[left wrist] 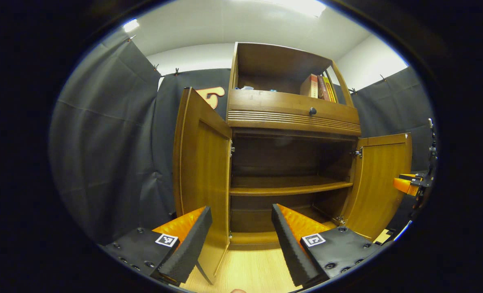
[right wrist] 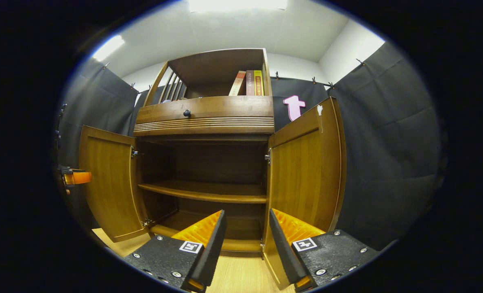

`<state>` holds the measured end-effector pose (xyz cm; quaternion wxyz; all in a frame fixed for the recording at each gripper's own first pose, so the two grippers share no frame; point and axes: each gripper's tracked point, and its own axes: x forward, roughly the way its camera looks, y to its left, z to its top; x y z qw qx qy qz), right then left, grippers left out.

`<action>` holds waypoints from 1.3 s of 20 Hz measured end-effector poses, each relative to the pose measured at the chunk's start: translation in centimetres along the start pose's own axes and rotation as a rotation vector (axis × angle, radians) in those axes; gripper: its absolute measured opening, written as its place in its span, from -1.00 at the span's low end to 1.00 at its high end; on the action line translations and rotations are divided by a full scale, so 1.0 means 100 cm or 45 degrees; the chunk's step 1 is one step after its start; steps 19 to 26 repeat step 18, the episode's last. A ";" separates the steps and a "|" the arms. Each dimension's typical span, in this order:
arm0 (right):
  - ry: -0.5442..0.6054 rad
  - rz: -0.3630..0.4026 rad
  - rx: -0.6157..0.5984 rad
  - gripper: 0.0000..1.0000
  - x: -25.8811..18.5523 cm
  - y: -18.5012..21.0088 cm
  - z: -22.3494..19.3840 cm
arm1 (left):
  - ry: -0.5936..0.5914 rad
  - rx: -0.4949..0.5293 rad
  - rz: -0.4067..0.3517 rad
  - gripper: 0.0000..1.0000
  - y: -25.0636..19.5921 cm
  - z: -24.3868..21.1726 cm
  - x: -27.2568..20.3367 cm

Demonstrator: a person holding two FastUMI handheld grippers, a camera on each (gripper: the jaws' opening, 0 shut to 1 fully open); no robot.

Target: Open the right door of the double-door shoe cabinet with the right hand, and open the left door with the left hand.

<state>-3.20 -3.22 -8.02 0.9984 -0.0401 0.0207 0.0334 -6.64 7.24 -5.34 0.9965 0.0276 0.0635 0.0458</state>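
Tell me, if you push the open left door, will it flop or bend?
Probably not. The left door looks like a solid wooden panel, so it should stay stiff. It hangs on metal hinges at the cabinet edge, so a push would likely swing it smoothly rather than tip it.

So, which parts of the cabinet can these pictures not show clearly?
- Floor of the bottom compartment: right gripper view, partly hidden by the right hand-held gripper.
- Small items on the top shelf: left gripper view, too small to identify.
- Outer faces of the left door and right door: turned away in both views.
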 end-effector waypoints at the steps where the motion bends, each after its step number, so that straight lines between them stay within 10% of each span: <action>1: 0.001 0.000 0.002 0.32 0.000 -0.001 0.000 | -0.009 0.011 0.002 0.84 -0.001 0.003 0.002; 8: 0.003 0.000 0.006 0.53 0.001 -0.004 -0.003 | -0.021 0.018 -0.033 0.84 -0.017 0.005 0.002; 26: 0.013 -0.010 0.008 0.32 0.001 -0.008 -0.009 | -0.040 0.021 -0.021 0.94 -0.014 0.006 0.000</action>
